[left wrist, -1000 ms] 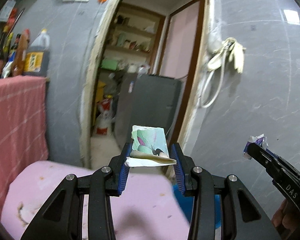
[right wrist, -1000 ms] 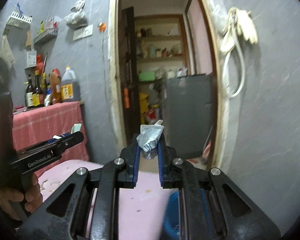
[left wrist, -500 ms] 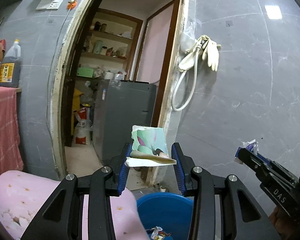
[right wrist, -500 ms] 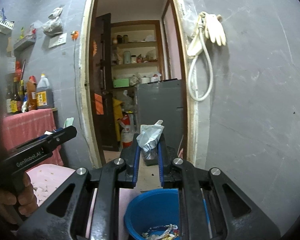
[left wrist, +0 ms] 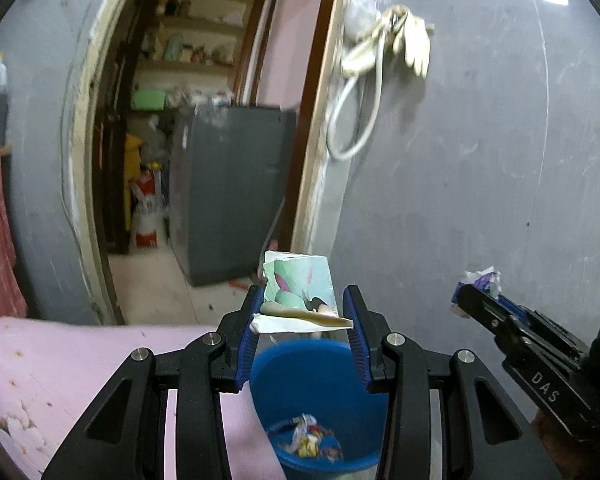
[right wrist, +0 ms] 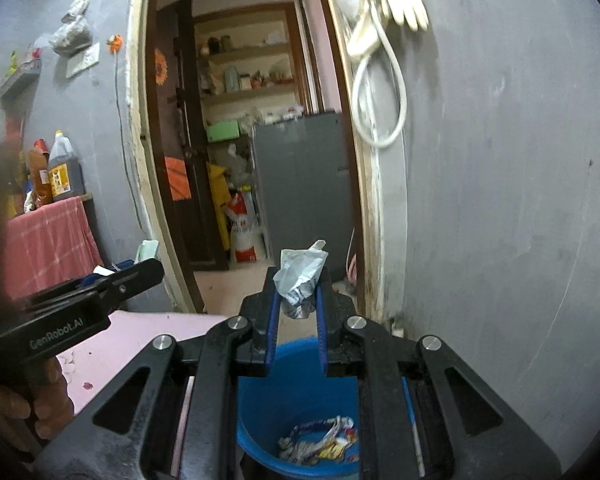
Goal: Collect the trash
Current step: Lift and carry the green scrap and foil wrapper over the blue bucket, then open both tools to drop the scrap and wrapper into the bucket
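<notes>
My left gripper (left wrist: 302, 308) is shut on a pale green printed paper scrap (left wrist: 300, 292), held just above a blue bin (left wrist: 320, 392). My right gripper (right wrist: 296, 288) is shut on a crumpled silvery wrapper (right wrist: 298, 276), also over the blue bin (right wrist: 300, 392). Crumpled wrappers (right wrist: 320, 440) lie at the bottom of the bin. The right gripper (left wrist: 472, 294) also shows at the right of the left wrist view, with the wrapper (left wrist: 480, 280) at its tip. The left gripper (right wrist: 140, 268) shows at the left of the right wrist view.
A pink cushioned surface (left wrist: 80, 360) borders the bin on the left. A grey wall (left wrist: 480, 160) stands behind it, with a white hose and gloves (left wrist: 380, 52) hanging. An open doorway (right wrist: 240, 160) leads to a grey cabinet (right wrist: 304, 184) and shelves. Bottles (right wrist: 62, 168) stand on a red-clothed counter.
Both grippers have swung right and downward with their trash held. The blue bin has come into view and now sits right beneath both of them.
</notes>
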The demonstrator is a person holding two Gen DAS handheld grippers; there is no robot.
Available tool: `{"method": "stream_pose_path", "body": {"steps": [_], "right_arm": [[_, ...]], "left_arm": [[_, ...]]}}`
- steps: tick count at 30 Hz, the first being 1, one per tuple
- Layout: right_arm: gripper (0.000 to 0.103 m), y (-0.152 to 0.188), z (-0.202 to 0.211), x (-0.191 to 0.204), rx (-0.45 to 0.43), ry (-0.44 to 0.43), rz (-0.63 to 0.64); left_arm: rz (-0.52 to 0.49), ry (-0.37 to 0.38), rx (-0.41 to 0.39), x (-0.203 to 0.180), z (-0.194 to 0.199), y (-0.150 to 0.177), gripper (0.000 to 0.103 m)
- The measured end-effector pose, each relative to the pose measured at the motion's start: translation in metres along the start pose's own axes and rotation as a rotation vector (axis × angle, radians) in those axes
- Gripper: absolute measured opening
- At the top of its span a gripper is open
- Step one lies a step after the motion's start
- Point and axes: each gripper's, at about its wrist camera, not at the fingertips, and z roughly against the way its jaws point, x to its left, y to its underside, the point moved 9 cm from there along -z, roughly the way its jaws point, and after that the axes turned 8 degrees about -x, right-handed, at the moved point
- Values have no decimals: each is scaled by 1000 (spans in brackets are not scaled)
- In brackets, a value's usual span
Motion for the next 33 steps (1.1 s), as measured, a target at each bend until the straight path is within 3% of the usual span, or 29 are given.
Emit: {"method": "stream_pose_path", "body": {"steps": [8, 17, 25, 33], "right_arm": [[19, 31, -20, -15, 115, 7, -60], [22, 52, -35, -27, 185, 17, -96], [30, 56, -41, -33, 203, 19, -109], [40, 54, -43, -31, 203, 14, -116]], "left_arm": [[34, 14, 159, -3, -30, 37, 35], [96, 22, 265, 1, -54, 63, 36], [115, 20, 276, 2, -61, 64, 42], [137, -7, 234, 9, -57, 55, 46]]}}
